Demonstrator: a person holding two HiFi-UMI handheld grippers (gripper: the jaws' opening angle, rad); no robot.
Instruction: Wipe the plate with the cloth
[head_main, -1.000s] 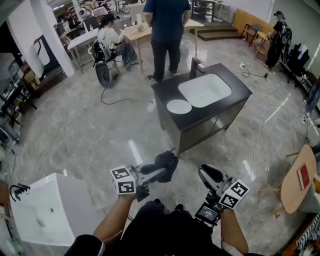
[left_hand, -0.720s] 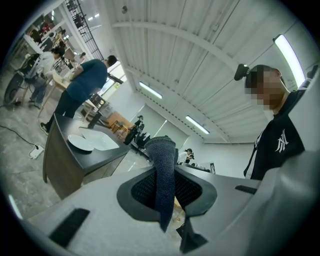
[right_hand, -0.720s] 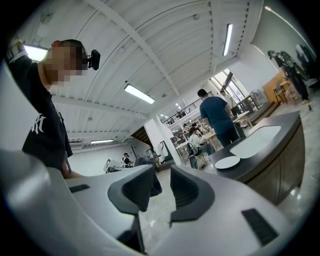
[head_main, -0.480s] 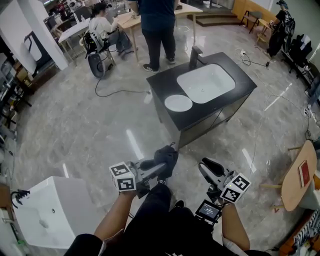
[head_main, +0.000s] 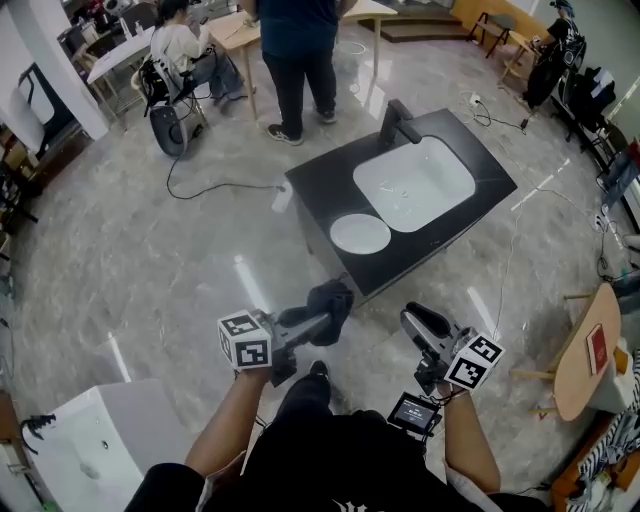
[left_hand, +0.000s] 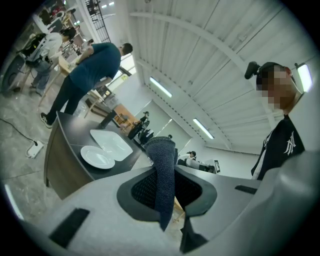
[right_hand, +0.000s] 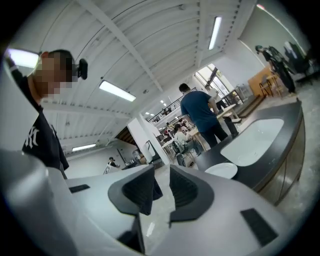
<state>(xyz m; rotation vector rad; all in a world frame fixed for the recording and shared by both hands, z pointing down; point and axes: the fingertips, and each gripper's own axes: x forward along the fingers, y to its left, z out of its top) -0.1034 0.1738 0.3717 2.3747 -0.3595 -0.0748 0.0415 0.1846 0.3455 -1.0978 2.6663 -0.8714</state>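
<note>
The plate (head_main: 360, 233) is white, round and bare, lying flat on the dark bench (head_main: 318, 192) near its front edge, just beside the white sink (head_main: 415, 185). A dark tap (head_main: 396, 122) stands at the sink's far side. The cloth (head_main: 331, 299) is well apart from the plate, out over the pale marble floor (head_main: 150, 270) in front of the bench. It is a dark blue-grey knitted piece, bunched in the head view. In the left gripper view it shows as a folded strip (left_hand: 162, 172) that rises above the pads and tapers to a point below them. The left tongs (head_main: 318, 322) are clenched on it, and the plate (left_hand: 97, 157) shows beyond them. The right tongs (head_main: 415, 322) are held beside the left ones, their jaws a narrow gap apart with nothing between them. A person (head_main: 298, 50) in a blue top stands beyond the bench.
</note>
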